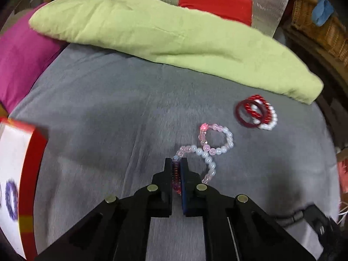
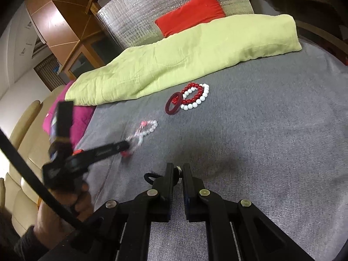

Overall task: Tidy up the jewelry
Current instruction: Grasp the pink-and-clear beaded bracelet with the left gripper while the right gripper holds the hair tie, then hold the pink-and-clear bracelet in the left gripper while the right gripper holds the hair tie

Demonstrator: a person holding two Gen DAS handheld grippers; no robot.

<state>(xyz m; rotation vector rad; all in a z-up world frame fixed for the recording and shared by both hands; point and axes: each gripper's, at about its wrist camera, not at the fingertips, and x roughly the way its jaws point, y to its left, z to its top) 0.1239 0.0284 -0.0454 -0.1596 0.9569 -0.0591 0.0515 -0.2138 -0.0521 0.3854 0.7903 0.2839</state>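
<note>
The left gripper point(image 1: 176, 163) is pinching a pink-and-white bead strand point(image 1: 214, 144); at nine o'clock, a red-rimmed box point(image 1: 28, 174) is holding a purple bracelet point(image 1: 10, 200). The right gripper point(image 2: 178, 168) is clamping a small metal piece point(image 2: 179, 169).

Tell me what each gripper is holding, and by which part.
The left gripper is shut on the pink and white bead string, pinching its near end. The right gripper is shut on something small between its tips; what it is cannot be told.

My left gripper point(image 2: 128, 149) blurs in the right view, smearing the pink bead strand point(image 2: 144, 128) beside it. The red-and-white box point(image 1: 19, 174) is cut off at the left view's edge, its purple rings point(image 1: 10, 200) blurred.
</note>
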